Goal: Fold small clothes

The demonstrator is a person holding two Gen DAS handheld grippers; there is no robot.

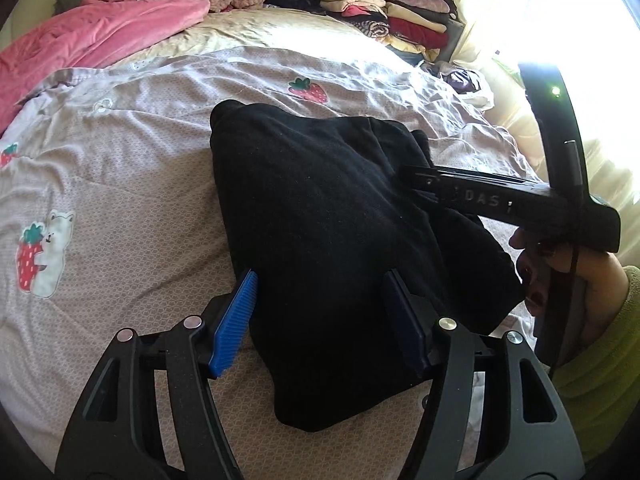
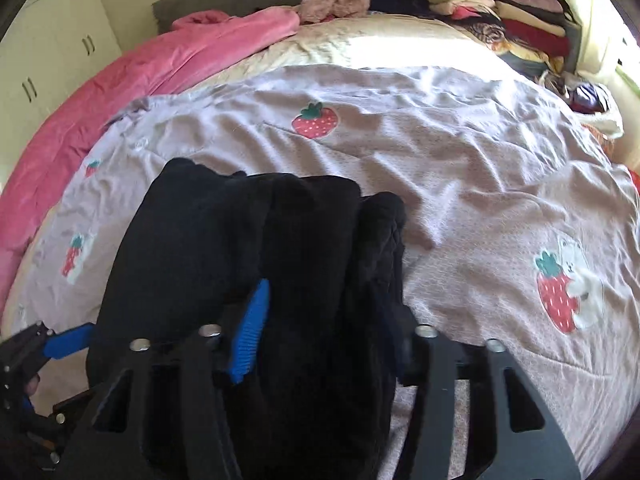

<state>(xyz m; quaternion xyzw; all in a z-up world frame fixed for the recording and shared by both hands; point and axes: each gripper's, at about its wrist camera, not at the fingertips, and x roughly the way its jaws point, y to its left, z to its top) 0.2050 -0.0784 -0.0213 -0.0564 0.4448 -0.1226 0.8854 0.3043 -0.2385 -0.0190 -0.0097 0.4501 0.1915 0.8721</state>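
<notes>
A black garment lies folded in a thick bundle on the strawberry-print bedspread. My left gripper is open, its blue pads standing either side of the garment's near end. My right gripper is also open, its jaws straddling the same black garment from the near right side. The right gripper's body shows in the left wrist view, held by a hand, lying over the garment's right edge. The left gripper's blue pad shows at the lower left of the right wrist view.
A pink blanket lies along the far left of the bed. Stacks of folded clothes stand at the far right corner, with loose clothes beside them. A bright window is on the right. White cupboards stand at the left.
</notes>
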